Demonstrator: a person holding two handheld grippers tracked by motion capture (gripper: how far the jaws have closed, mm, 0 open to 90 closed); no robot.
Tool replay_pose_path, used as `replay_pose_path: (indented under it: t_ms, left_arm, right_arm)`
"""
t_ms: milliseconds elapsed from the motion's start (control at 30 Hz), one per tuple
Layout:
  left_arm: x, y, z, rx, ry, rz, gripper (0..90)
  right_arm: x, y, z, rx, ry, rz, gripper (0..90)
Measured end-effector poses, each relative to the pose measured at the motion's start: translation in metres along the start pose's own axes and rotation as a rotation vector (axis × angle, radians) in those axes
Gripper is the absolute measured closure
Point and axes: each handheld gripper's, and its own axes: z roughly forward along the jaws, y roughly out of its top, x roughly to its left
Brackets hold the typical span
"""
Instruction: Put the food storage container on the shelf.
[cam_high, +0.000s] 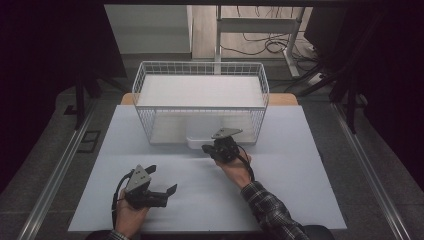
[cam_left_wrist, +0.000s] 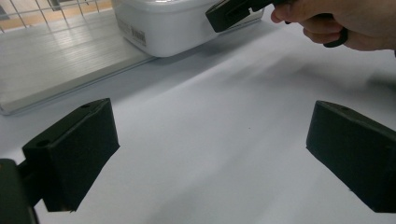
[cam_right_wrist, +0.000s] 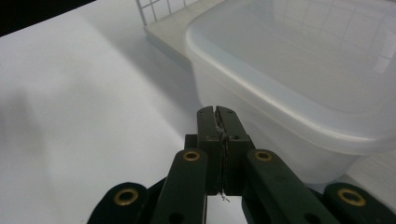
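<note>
Right now the right gripper (cam_high: 209, 148) sits with its jaws pressed together on nothing, tips just beside the white plastic tub (cam_high: 196, 140), at about seven o'clock of the tub in the right gripper view. That tub rests on the white table (cam_high: 300, 190) against the front of the wire basket (cam_high: 200, 70), toward twelve o'clock from the person. Down at seven o'clock of the table, the left gripper (cam_high: 162, 180) has its jaws spread wide and empty above the bare surface.
</note>
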Motion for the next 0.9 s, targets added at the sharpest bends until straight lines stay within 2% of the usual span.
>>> replay_pose_path:
  t_ms: [133,400,900]
  left_arm:
    - [0.001,-0.001,0.001,0.007,-0.002,0.001,1.6]
    - [0.0,-0.001,0.002,0.011,-0.007,0.005,1.5]
    - [0.002,-0.001,0.003,0.016,-0.012,-0.016,2.1]
  right_arm:
    - [-0.006,0.001,0.005,0.004,-0.012,0.004,88.7]
    - [-0.008,0.004,0.011,0.008,-0.019,-0.002,88.7]
    - [-0.022,0.014,0.024,0.009,-0.048,0.001,88.7]
